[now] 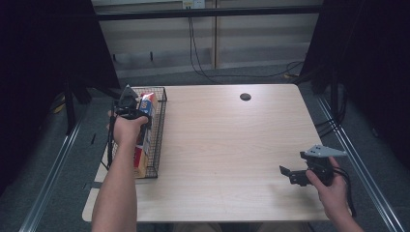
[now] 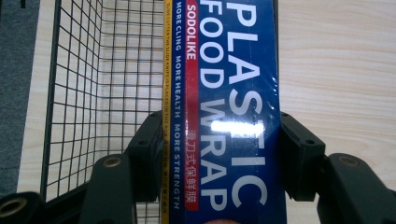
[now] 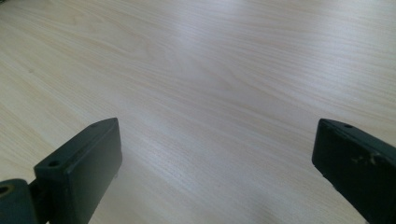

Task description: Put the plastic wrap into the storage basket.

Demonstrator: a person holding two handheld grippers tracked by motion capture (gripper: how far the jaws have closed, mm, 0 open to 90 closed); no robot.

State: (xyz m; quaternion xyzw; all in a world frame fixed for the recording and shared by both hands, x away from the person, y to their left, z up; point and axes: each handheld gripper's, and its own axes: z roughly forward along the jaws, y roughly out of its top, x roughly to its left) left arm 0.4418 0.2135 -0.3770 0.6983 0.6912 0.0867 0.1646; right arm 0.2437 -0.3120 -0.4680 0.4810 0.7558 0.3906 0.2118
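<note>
A long blue plastic food wrap box (image 2: 224,93) with white lettering and a red stripe lies between the two jaws of my left gripper (image 2: 219,154), which is shut on its long sides. In the high view the left gripper (image 1: 131,107) holds the box (image 1: 147,104) over the black wire basket (image 1: 157,140) at the table's left edge. My right gripper (image 1: 290,174) hovers low over the table's front right, its jaws pointing left. In the right gripper view that gripper (image 3: 215,158) stands open with bare wood between its jaws.
The light wooden table (image 1: 227,145) has a round dark cable hole (image 1: 245,96) at the back. A yellow-orange carton (image 1: 141,162) lies in the basket's near end. Black frame posts and cables stand behind and to both sides of the table.
</note>
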